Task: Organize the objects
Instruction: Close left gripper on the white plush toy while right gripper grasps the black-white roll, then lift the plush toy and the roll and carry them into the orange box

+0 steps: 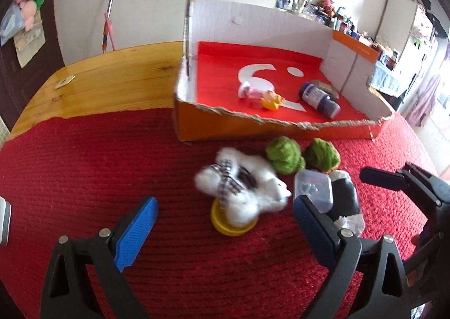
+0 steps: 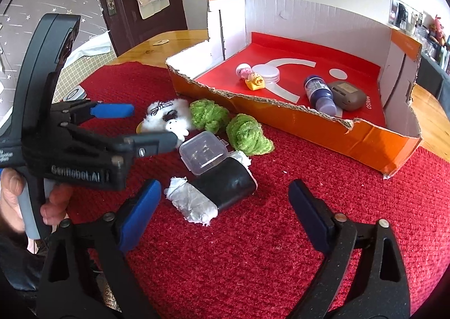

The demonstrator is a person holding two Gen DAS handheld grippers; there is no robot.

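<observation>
Right gripper point(image 2: 225, 212) hangs wide open, nothing between the pads, angled down over the red mat point(image 2: 253, 248). Left gripper point(image 1: 225, 223) is also wide open and empty, hovering over the white plush toy point(image 1: 242, 184). The black wrapped bundle point(image 2: 227, 187) lies on the mat just ahead of the right jaws, touching the clear plastic case point(image 2: 204, 154), in front of the cardboard box point(image 2: 309, 128). The bundle looks light, soft and crushable; best pinched across its black middle. A hand point(image 2: 17, 198) holds the left tool.
</observation>
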